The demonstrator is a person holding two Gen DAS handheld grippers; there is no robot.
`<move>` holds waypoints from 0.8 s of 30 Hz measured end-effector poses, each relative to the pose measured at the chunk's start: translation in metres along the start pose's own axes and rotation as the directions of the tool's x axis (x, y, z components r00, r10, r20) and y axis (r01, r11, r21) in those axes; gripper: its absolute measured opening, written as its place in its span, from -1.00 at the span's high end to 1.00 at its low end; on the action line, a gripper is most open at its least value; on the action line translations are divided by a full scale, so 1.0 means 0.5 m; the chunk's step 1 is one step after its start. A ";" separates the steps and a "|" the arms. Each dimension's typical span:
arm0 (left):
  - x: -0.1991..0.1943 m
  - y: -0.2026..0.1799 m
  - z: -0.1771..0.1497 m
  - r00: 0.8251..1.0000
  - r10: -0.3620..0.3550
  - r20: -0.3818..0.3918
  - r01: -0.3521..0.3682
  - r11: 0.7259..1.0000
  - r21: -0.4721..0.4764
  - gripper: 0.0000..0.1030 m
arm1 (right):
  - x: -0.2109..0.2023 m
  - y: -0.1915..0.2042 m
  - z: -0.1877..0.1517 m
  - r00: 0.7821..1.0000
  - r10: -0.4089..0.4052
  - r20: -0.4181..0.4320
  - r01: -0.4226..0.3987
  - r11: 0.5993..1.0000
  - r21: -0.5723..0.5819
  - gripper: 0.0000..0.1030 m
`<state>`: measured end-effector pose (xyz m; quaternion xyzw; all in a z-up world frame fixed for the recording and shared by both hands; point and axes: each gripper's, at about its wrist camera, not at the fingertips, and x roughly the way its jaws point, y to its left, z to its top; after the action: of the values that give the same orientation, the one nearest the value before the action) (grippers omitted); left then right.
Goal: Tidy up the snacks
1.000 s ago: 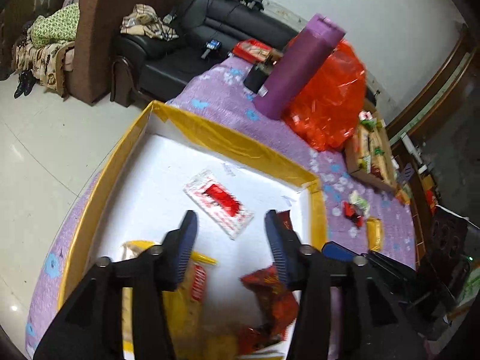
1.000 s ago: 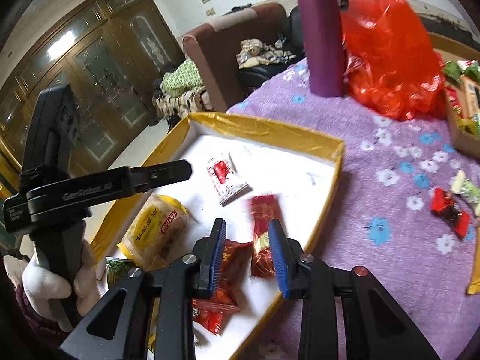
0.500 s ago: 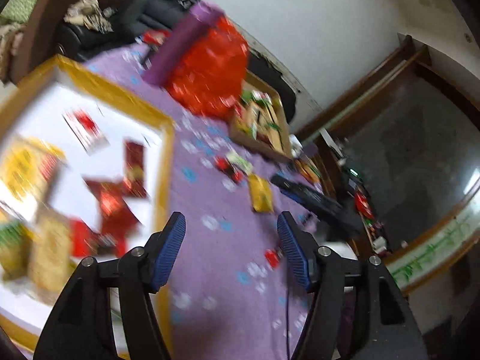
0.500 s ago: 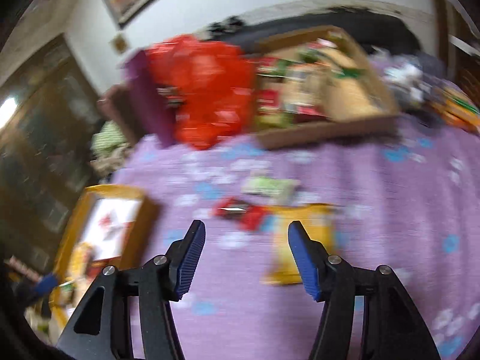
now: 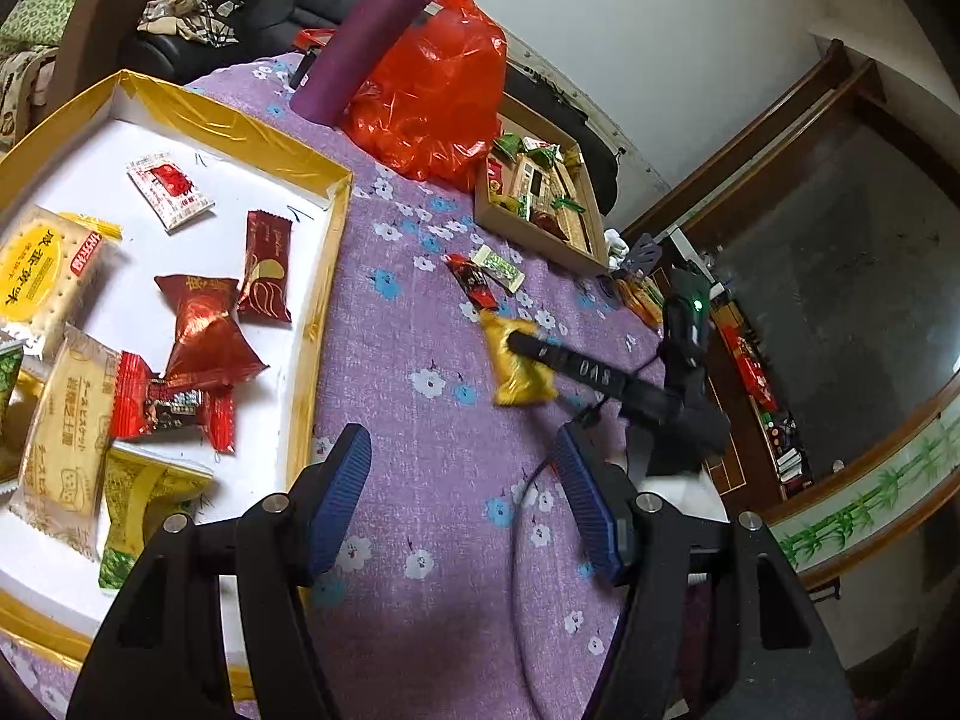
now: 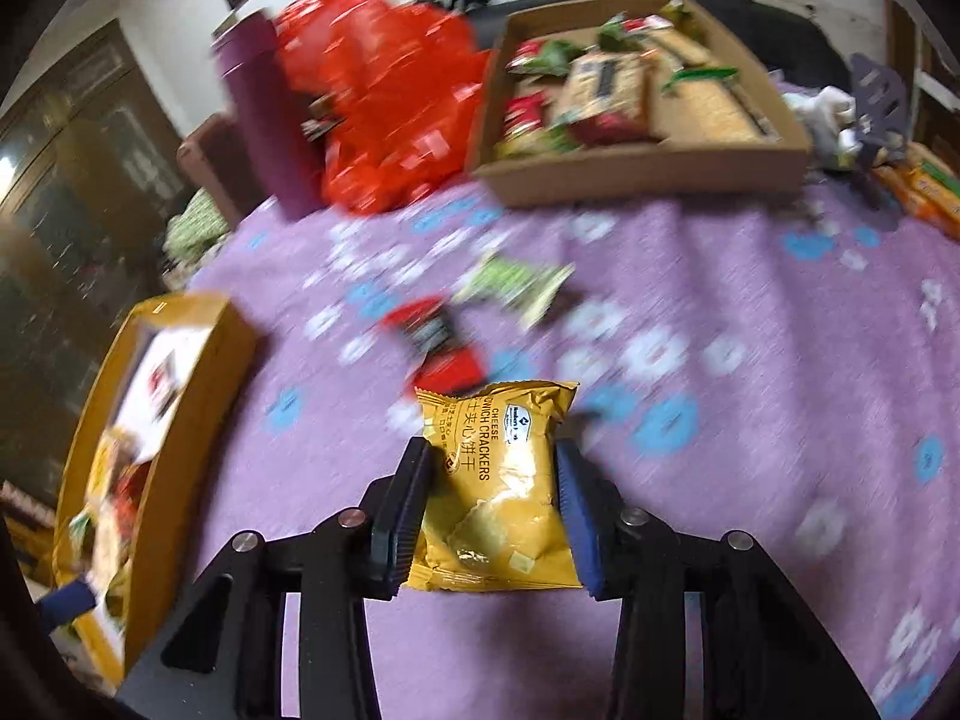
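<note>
A yellow cheese cracker packet (image 6: 498, 492) lies on the purple flowered cloth between the two blue pads of my right gripper (image 6: 492, 504); the pads flank it and look to touch its sides. It also shows in the left wrist view (image 5: 516, 360), partly under the right gripper's finger. My left gripper (image 5: 462, 498) is open and empty above the cloth, just right of the gold-rimmed white tray (image 5: 327, 276) (image 6: 180, 372) that holds several snack packets. A red packet (image 5: 474, 285) (image 6: 438, 348) and a green-white packet (image 5: 498, 264) (image 6: 516, 282) lie loose on the cloth.
A cardboard box of snacks (image 5: 540, 198) (image 6: 636, 102) stands at the back. A red plastic bag (image 5: 432, 102) (image 6: 384, 96) and a purple bottle (image 5: 366, 30) (image 6: 258, 114) stand beside it. Sofas lie beyond the table's far edge.
Both grippers swung away from the tray to the right. The right gripper moved down over the yellow packet, which now sits between its pads.
</note>
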<state>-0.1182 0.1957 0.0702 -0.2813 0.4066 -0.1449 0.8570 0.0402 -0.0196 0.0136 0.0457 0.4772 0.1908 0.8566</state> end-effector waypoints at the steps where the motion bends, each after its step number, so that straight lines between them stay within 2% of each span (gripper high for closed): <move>1: 0.001 -0.002 -0.002 1.000 0.000 -0.002 0.000 1.000 0.002 -0.22 | -0.003 0.013 -0.013 1.000 0.019 -0.011 -0.019 1.000 -0.005 0.18; 6: -0.005 -0.016 -0.015 1.000 0.008 -0.007 -0.008 1.000 0.024 -0.22 | -0.033 0.083 -0.087 0.986 0.143 -0.086 -0.148 0.988 -0.049 0.14; 9: -0.022 -0.025 -0.024 1.000 0.029 0.006 -0.029 0.999 0.046 -0.22 | -0.103 0.057 -0.103 0.971 0.239 -0.020 -0.239 0.971 -0.006 0.13; 11: -0.027 -0.030 -0.030 0.999 0.033 0.009 -0.034 0.998 0.057 -0.22 | -0.165 0.009 -0.109 0.971 0.234 0.058 -0.236 0.971 0.037 -0.11; 14: -0.016 -0.038 -0.039 1.000 0.021 -0.004 -0.021 0.998 0.062 -0.24 | -0.222 -0.070 -0.129 0.979 0.168 0.111 -0.180 0.979 0.100 -0.15; 17: 0.008 -0.051 -0.050 0.999 0.010 -0.032 -0.008 0.998 0.069 -0.24 | -0.225 -0.132 -0.158 0.991 0.112 0.070 -0.122 0.978 0.169 -0.16; 20: 0.039 -0.068 -0.063 0.997 0.010 -0.077 -0.003 0.997 0.082 -0.24 | -0.200 -0.160 -0.179 0.991 0.126 0.038 -0.131 0.966 0.225 -0.16; 24: 0.035 -0.080 -0.071 0.996 0.038 -0.076 -0.030 0.994 0.107 -0.24 | -0.164 -0.141 -0.177 0.988 0.152 0.006 -0.149 0.960 0.237 -0.16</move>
<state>-0.1356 0.1422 0.0654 -0.2226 0.4362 -0.1627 0.8566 -0.0523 -0.1241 0.0132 0.1824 0.4967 0.1974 0.8253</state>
